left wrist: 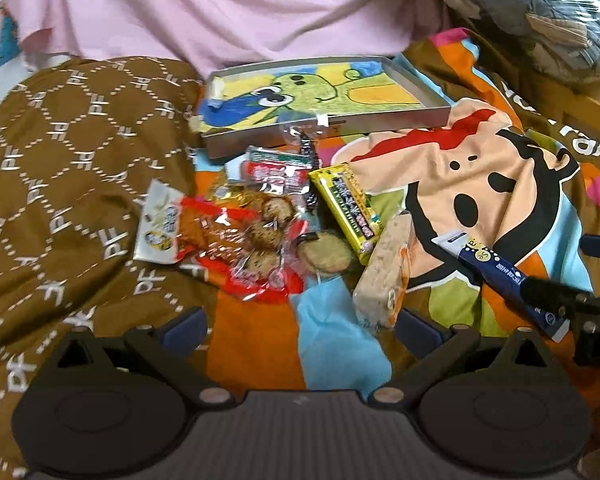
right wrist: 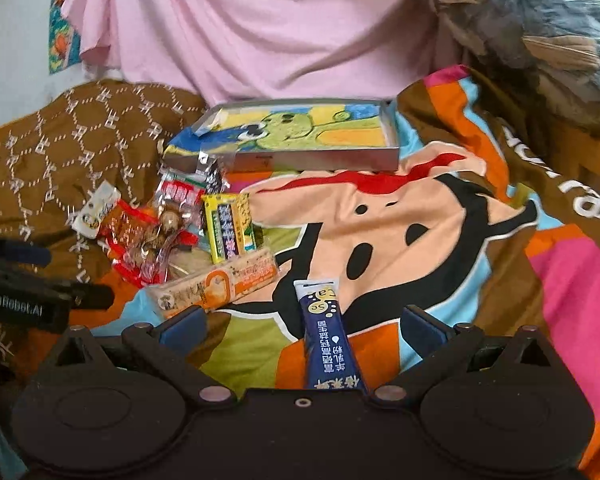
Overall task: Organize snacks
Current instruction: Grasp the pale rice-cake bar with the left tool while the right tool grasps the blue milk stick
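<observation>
Left to right on the cartoon bedspread (right wrist: 380,220): left tongs (left wrist: 300,326) spread wide and empty before the snack heap (left wrist: 256,232), shallow tray (right wrist: 300,158) with dinosaur drawing behind, then right tongs (right wrist: 302,326) gaping around, not pinching, a blue sachet (right wrist: 328,328) lying between them.

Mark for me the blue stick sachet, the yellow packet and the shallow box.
blue stick sachet (right wrist: 327,332): right wrist view, middle of its printed face.
yellow packet (left wrist: 346,206): left wrist view, centre of the wrapper.
shallow box (right wrist: 320,159): right wrist view, near grey side wall.
</observation>
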